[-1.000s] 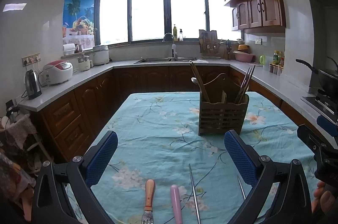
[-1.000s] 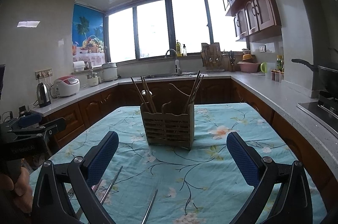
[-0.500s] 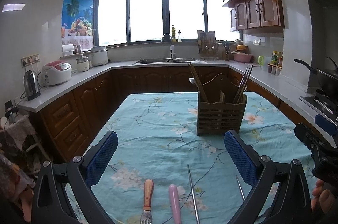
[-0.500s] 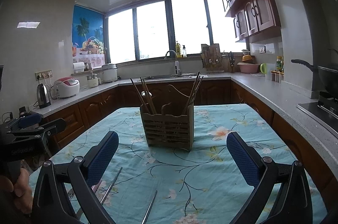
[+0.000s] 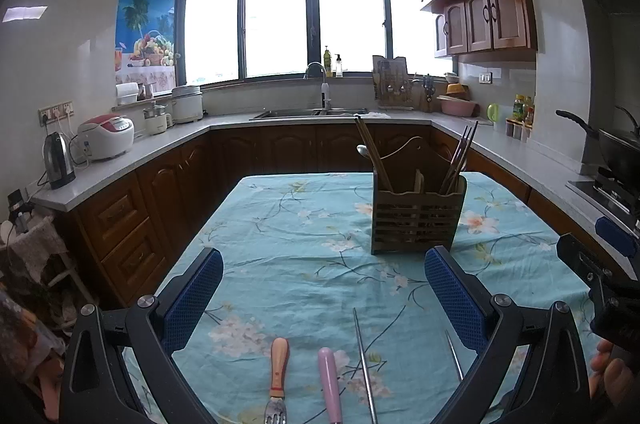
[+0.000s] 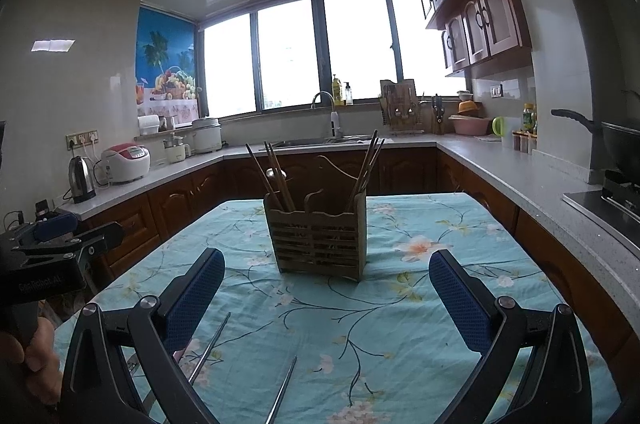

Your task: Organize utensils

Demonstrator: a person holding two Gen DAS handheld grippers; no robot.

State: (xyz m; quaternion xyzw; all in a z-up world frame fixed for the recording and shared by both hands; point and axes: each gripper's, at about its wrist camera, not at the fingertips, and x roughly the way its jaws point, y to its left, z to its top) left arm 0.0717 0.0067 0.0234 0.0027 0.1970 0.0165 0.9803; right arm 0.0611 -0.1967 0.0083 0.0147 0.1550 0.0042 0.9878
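Note:
A wooden slatted utensil holder (image 5: 416,218) (image 6: 318,238) stands mid-table with chopsticks (image 5: 458,158) and a spoon in it. On the cloth near me lie a fork with a wooden handle (image 5: 278,378), a pink-handled utensil (image 5: 330,386) and two metal chopsticks (image 5: 364,360) (image 6: 210,348). My left gripper (image 5: 324,288) hangs open above them, holding nothing. My right gripper (image 6: 326,284) is open too, empty, facing the holder. The second metal chopstick (image 6: 284,388) lies between its fingers' line of sight.
The table carries a turquoise floral cloth (image 5: 296,236). Brown cabinets and a grey counter (image 5: 132,160) wrap around it, with a kettle, rice cookers and a sink. A stove with a black pan (image 5: 618,148) sits at right. The other gripper (image 6: 52,264) and a hand show at left.
Both views have shifted only slightly; the left gripper has crept a little forward and left. Both grippers stay open and the utensils lie where they were.

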